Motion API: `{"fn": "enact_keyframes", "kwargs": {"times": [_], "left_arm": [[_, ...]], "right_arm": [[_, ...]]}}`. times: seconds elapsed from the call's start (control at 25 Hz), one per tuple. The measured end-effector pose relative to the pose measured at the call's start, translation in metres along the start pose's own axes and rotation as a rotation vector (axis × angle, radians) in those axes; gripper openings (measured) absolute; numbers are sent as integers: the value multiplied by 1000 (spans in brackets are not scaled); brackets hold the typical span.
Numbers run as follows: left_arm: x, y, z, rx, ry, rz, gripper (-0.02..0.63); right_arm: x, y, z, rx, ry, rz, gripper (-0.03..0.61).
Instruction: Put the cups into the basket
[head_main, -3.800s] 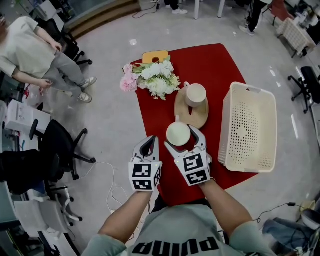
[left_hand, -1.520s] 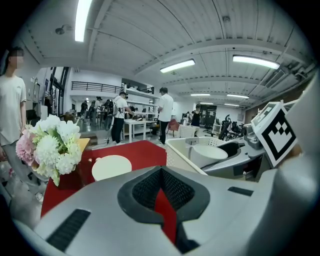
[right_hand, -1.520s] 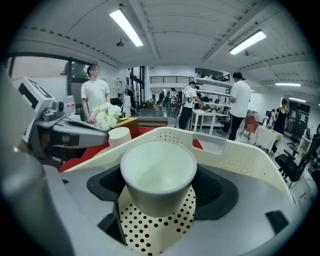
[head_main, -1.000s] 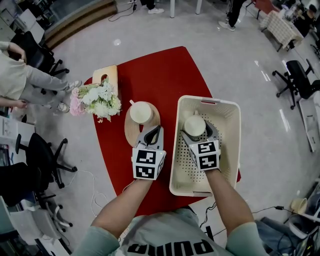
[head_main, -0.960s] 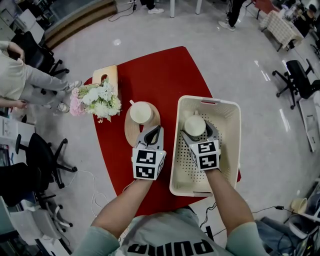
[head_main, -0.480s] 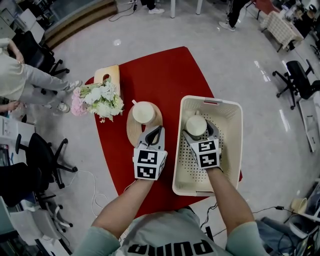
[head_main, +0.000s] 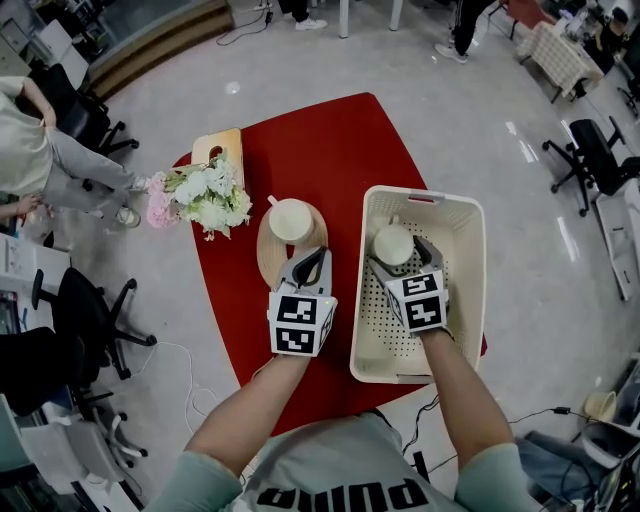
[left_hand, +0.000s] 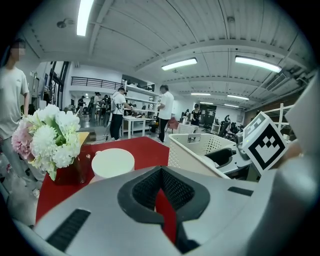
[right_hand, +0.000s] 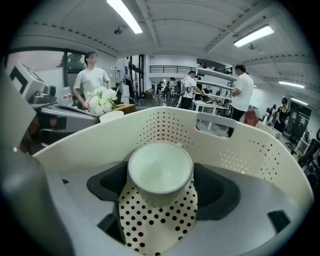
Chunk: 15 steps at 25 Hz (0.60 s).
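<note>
- Where the head view looks down on the red cloth (head_main: 320, 150), the right gripper (head_main: 402, 256) is inside the basket (head_main: 470, 290), its jaws set round the first cup (head_main: 392, 242). The left gripper (head_main: 310, 262) hovers just beside the wooden board (head_main: 270, 262) that carries the second cup (head_main: 290, 219). Flowers (head_main: 205, 195) stand near the board.
- Left gripper view: the jaws are all but together, with only a thin slit of red cloth between them, and they hold nothing. The second cup (left_hand: 112, 162) stands upright ahead, and the basket wall (left_hand: 195, 150) is to the right.
- Right gripper view: both pads press the sides of the first cup (right_hand: 160, 170), which sits upright over the basket's perforated floor. Whether its base rests on that floor cannot be told.
- Hazards:
  - If the cup is not yet seated, letting go would drop it. It could tip or chip.
  - Withdrawing before the pads clear the cup could drag it over.
  - With its jaws this narrow, the left gripper would push the second cup off the board instead of straddling it. The flowers are close enough to be brushed.
</note>
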<state>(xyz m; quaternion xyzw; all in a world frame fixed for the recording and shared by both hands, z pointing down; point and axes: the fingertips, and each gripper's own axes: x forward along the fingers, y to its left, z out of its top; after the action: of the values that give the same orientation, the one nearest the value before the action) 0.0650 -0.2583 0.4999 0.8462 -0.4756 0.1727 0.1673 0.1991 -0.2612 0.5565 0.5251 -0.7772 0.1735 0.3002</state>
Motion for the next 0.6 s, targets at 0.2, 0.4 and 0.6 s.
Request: {"fn": "enact_keyframes", "kwargs": {"times": [0.2, 0.4, 0.6], "left_arm": [[-12, -2, 8, 6, -18, -3, 3], [-35, 0, 19, 3, -58, 8, 3], [-71, 14, 25, -6, -97, 38, 3]], "right_arm": [[-32, 8, 25, 3, -79, -13, 393], [-72, 31, 61, 23, -209, -27, 393], [-104, 70, 90, 24, -305, -1, 390]]}}
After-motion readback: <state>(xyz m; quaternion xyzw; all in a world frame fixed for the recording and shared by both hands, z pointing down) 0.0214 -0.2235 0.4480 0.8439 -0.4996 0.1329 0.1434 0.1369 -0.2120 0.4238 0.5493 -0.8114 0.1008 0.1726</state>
